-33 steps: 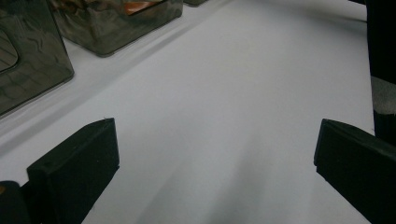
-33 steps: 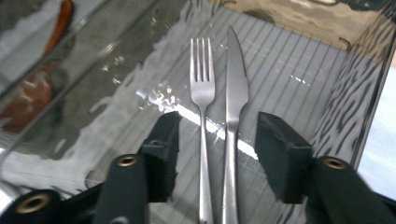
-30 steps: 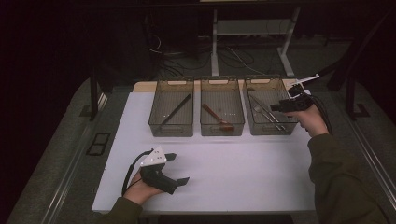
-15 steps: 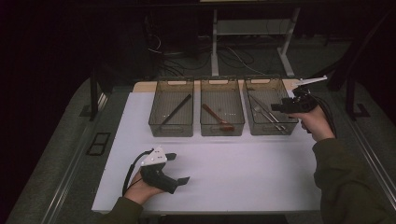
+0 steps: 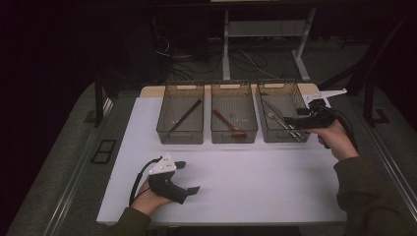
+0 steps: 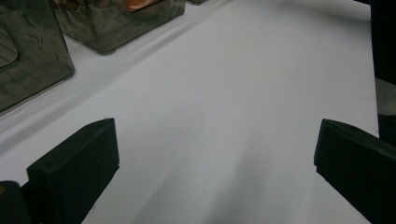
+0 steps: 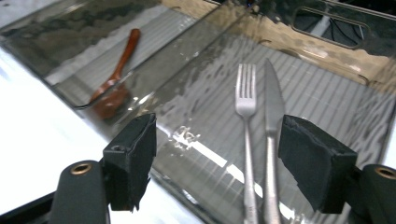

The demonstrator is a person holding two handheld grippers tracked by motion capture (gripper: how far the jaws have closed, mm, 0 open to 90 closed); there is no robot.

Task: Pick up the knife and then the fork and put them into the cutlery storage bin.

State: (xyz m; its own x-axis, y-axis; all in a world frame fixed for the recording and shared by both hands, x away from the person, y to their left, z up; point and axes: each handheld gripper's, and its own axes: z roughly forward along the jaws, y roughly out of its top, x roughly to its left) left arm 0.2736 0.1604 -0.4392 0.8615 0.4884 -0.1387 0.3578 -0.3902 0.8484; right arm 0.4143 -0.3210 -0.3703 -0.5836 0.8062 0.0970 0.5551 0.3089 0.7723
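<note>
- Plainly the sorting looks close to done: the fork and knife lie side by side in the right bin, a wooden spoon lies in the middle bin, and a dark stick-like utensil in the left bin.
- No loose cutlery lies on the white table, so I judge little is left beyond pulling the hands back.
- The right gripper hangs at the right bin's near right corner; its jaws have just been opening and now stand spread, pinching nothing.
- In the right gripper view the fork and knife handles run down between the two black pads but lower, on the bin floor; neither pad touches them.
- The fork sits just left of the knife there, both pointing away from the gripper.
- The left gripper rests near the table's front edge, well apart from the bins, jaws spread wide over bare table.
</note>
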